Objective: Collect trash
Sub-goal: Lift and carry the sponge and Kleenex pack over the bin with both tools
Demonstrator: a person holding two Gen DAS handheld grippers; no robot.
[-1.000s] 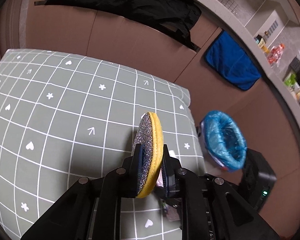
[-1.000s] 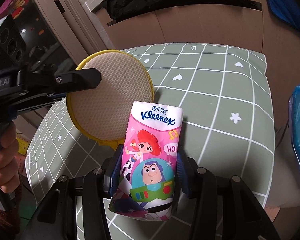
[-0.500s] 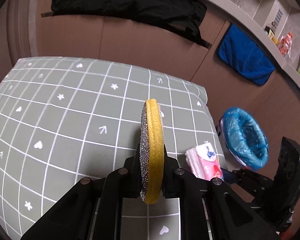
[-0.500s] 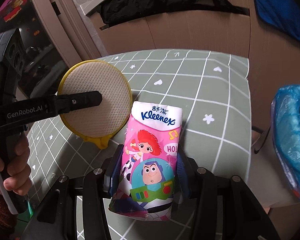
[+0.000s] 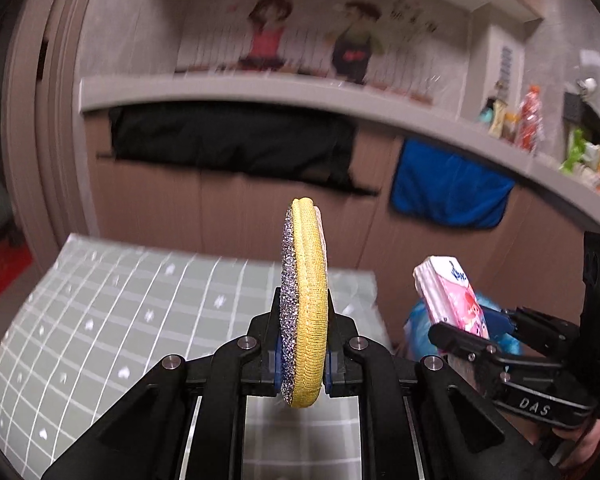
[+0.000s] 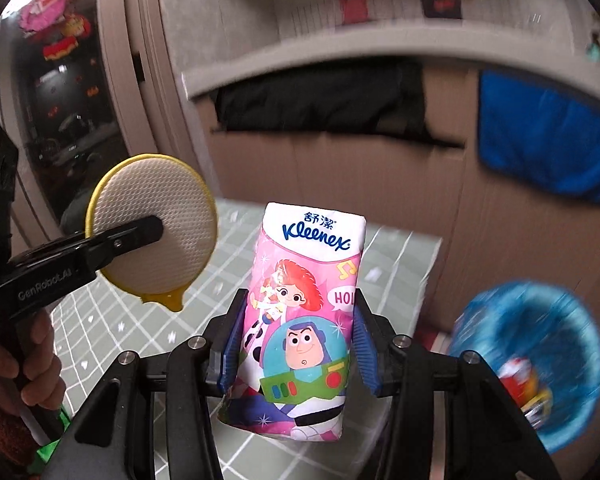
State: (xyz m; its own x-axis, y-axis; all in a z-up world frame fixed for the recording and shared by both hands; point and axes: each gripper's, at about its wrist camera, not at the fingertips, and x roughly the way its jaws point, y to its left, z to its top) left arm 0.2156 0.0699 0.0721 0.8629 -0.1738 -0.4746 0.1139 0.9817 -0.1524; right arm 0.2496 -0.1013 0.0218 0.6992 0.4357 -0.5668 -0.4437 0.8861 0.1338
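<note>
My left gripper (image 5: 302, 354) is shut on a round yellow scouring pad (image 5: 305, 300), held on edge above the table; the pad also shows in the right wrist view (image 6: 152, 224). My right gripper (image 6: 296, 356) is shut on a pink Kleenex tissue pack (image 6: 300, 312), held upright; the pack also shows in the left wrist view (image 5: 452, 296). A bin lined with a blue bag (image 6: 540, 360) stands low to the right of the table, with some trash inside. In the left wrist view the bin (image 5: 416, 328) is mostly hidden behind the pack.
A table with a green checked cloth (image 5: 140, 320) lies below both grippers. Behind it is a brown cardboard wall (image 5: 260, 216) with a black cloth (image 5: 232, 148) and a blue cloth (image 5: 448, 188) hanging from a grey ledge.
Both grippers have risen and tilted up, so the wall and ledge now fill the views. The bin has come nearer on the right. Both holds are unchanged.
</note>
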